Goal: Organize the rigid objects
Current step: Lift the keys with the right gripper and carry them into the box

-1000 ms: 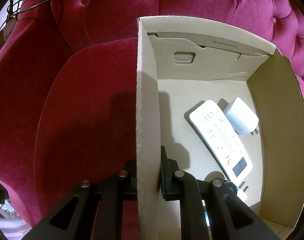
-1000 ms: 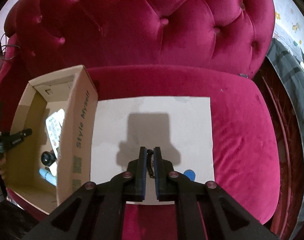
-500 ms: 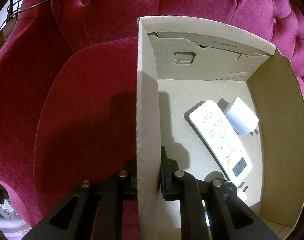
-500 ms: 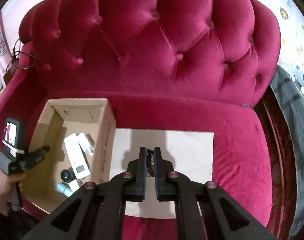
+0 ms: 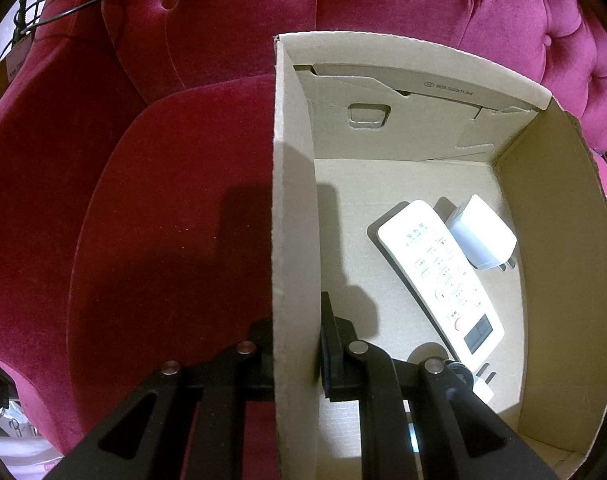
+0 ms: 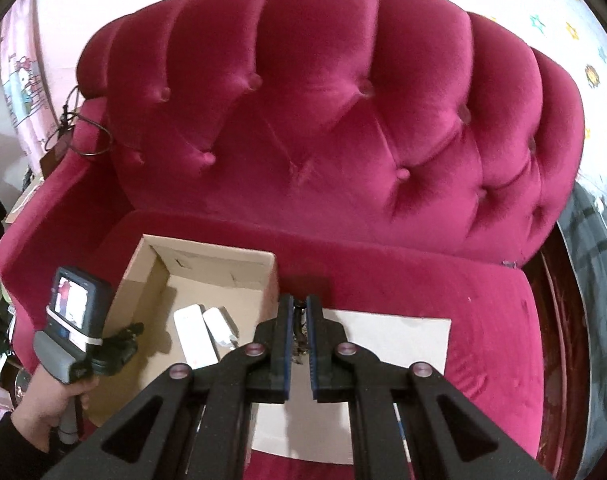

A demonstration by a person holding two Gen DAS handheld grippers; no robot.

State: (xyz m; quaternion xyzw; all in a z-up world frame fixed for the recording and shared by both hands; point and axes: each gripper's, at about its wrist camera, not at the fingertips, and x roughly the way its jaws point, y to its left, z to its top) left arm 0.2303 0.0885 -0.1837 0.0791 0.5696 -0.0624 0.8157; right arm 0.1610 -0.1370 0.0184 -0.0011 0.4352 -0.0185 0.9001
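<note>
An open cardboard box [image 5: 403,132] stands on the left of the red sofa seat. My left gripper [image 5: 295,320] is shut on the box's left wall, one finger inside and one outside. Inside lie a white remote [image 5: 439,276], a white plug charger [image 5: 481,238] and a dark round thing [image 5: 459,372], half hidden by my finger. In the right wrist view, my right gripper [image 6: 299,308] is shut on a small dark thing [image 6: 299,320] and hangs above the box's [image 6: 207,264] right wall and the white sheet [image 6: 403,332]. The remote [image 6: 193,336] shows there too.
The tufted sofa back [image 6: 323,120] rises behind the box. A black cable [image 6: 79,136] lies on the left armrest. A person's hand [image 6: 51,408] holds the left gripper's handle. Grey cloth [image 6: 591,280] hangs past the sofa's right end.
My right gripper has risen with the small dark thing and drawn closer to the box, with more of the sofa back now in view. The left gripper and box have not moved.
</note>
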